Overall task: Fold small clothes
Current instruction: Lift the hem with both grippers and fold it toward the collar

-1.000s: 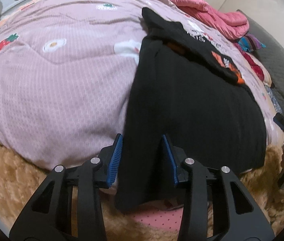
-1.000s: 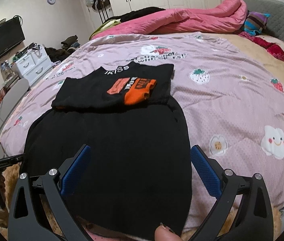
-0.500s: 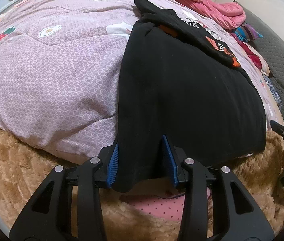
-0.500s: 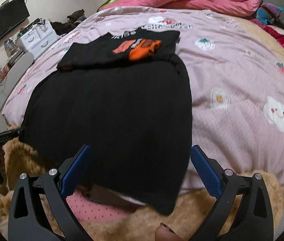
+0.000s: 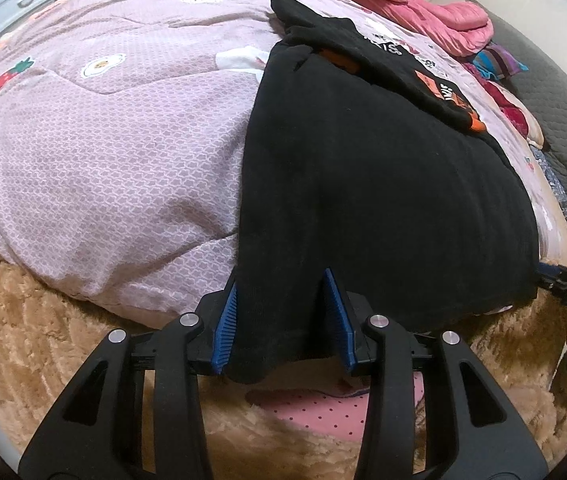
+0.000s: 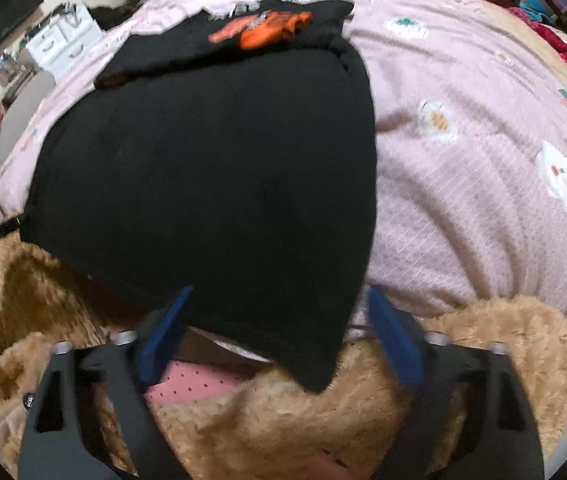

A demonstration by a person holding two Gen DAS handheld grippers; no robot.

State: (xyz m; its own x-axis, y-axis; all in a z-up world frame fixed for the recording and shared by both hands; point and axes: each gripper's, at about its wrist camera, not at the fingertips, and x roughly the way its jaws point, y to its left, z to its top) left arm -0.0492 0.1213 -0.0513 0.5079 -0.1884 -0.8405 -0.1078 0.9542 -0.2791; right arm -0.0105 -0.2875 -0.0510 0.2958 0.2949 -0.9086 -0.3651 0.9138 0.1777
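Observation:
A black garment (image 5: 383, 184) lies spread on the pink quilt (image 5: 103, 140), its near hem hanging over the bed edge. Its far end is folded back and shows an orange print (image 5: 455, 100). My left gripper (image 5: 283, 320) has the garment's near left corner between its blue pads (image 5: 225, 328), with the jaws partly apart. In the right wrist view the same garment (image 6: 211, 184) fills the middle, orange print (image 6: 271, 28) at the far end. My right gripper (image 6: 279, 336) is open, with the near right corner between its wide-spread pads (image 6: 393, 340).
A tan fuzzy blanket (image 5: 23, 360) covers the bed's near edge, with pink dotted fabric (image 6: 195, 384) below. A pink duvet (image 5: 423, 4) and colourful clothes (image 5: 499, 64) lie at the far side. White drawers (image 6: 63, 40) stand beside the bed.
Both grippers have dropped toward the bed's near edge, so the hem now hangs between their pads. The right gripper has moved in around the near right corner. The left jaws keep their width.

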